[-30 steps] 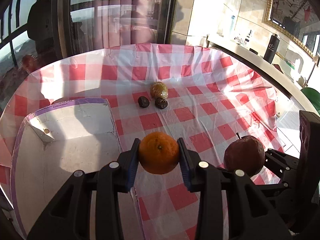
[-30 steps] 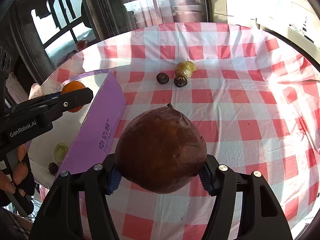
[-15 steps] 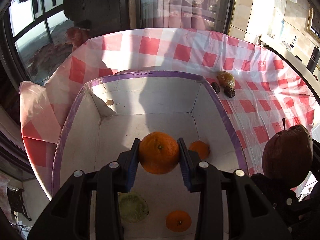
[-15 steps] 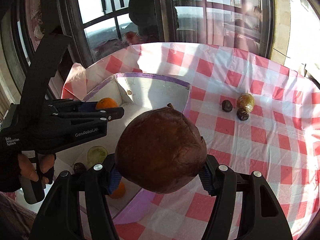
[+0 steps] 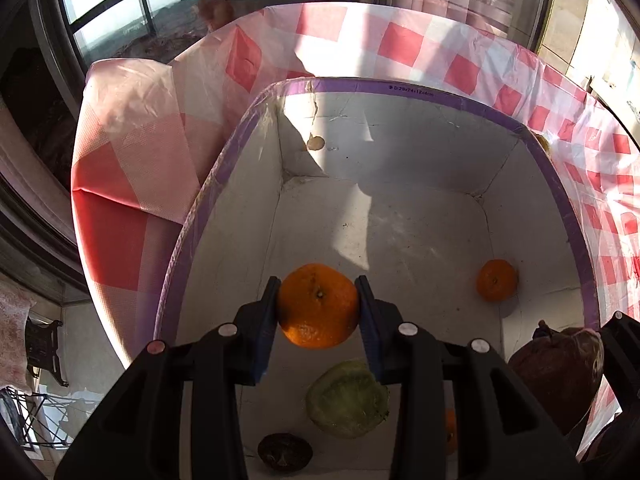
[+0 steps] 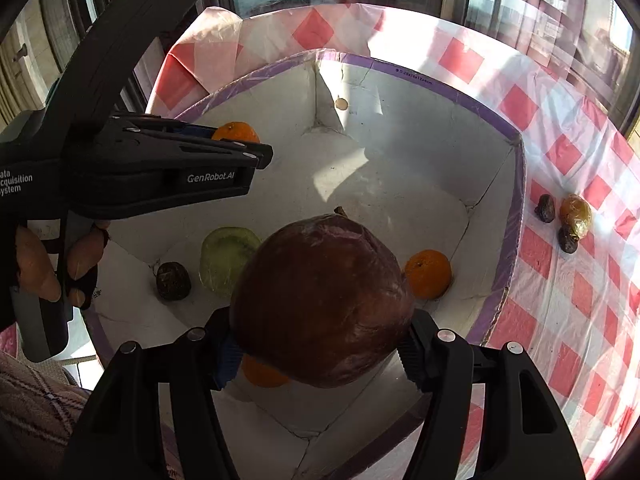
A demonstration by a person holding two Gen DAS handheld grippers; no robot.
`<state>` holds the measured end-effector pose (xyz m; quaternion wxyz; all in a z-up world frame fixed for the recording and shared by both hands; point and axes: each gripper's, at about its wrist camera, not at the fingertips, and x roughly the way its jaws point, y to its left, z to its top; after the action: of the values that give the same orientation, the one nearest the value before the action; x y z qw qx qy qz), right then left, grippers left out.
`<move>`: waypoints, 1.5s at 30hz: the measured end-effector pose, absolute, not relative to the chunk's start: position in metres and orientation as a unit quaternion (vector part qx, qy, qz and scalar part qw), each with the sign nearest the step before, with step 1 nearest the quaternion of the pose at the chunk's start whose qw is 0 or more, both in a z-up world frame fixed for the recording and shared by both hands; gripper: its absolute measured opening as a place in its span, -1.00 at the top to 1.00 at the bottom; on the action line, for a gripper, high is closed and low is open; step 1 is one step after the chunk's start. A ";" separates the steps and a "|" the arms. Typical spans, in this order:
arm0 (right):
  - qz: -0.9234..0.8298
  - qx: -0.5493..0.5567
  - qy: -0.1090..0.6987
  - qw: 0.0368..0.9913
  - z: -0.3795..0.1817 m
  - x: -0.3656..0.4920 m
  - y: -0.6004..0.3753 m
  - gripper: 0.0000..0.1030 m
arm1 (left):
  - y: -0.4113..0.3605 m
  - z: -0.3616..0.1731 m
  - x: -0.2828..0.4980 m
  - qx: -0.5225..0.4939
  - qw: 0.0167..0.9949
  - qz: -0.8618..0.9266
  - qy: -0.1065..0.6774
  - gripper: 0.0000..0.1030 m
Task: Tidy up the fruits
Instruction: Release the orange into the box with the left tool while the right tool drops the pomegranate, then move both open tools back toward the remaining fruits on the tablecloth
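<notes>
My left gripper (image 5: 318, 306) is shut on an orange (image 5: 318, 306) and holds it above the inside of the purple-rimmed white box (image 5: 400, 92). My right gripper (image 6: 320, 344) is shut on a large dark-brown fruit (image 6: 322, 300), held over the box's near side (image 6: 516, 216). In the box lie a small orange (image 5: 496, 286), a pale green fruit (image 5: 348, 398) and a dark small fruit (image 5: 284, 452); they also show in the right wrist view: orange (image 6: 428, 274), green fruit (image 6: 226, 256), dark fruit (image 6: 173, 280). Another orange (image 6: 262, 374) is partly hidden under the brown fruit.
On the red-and-white checked tablecloth (image 6: 580, 292) right of the box lie two small dark fruits (image 6: 545, 208) (image 6: 568, 240) and a yellowish fruit (image 6: 575, 211). The left gripper body (image 6: 160, 168) reaches over the box's left side. Windows stand beyond the table.
Both grippers have moved left from over the tablecloth to over the box, each still holding its fruit. The box interior fills both views now.
</notes>
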<state>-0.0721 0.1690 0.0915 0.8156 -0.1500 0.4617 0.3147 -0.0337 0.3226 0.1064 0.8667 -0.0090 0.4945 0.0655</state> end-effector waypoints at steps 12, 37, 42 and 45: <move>0.285 -0.249 0.452 0.808 0.074 -0.087 0.187 -0.22 | 0.313 0.096 -0.033 0.019 0.858 0.056 0.510 -0.06; 0.317 -0.188 0.444 0.817 0.084 -0.088 0.177 -0.46 | 0.317 0.098 -0.034 0.016 0.857 0.080 0.509 -0.75; 0.342 -0.119 0.423 0.831 0.107 -0.089 0.156 -0.47 | 0.310 0.109 -0.038 0.037 0.876 0.091 0.472 -0.78; 0.335 -0.070 0.414 0.844 0.119 -0.083 0.132 -0.48 | 0.304 0.118 -0.043 0.050 0.890 0.105 0.442 -0.89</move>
<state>-0.0828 0.1323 0.1193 0.8439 -0.0697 0.4136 0.3345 -0.0428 0.3044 0.1178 0.8895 0.0497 0.4418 0.1055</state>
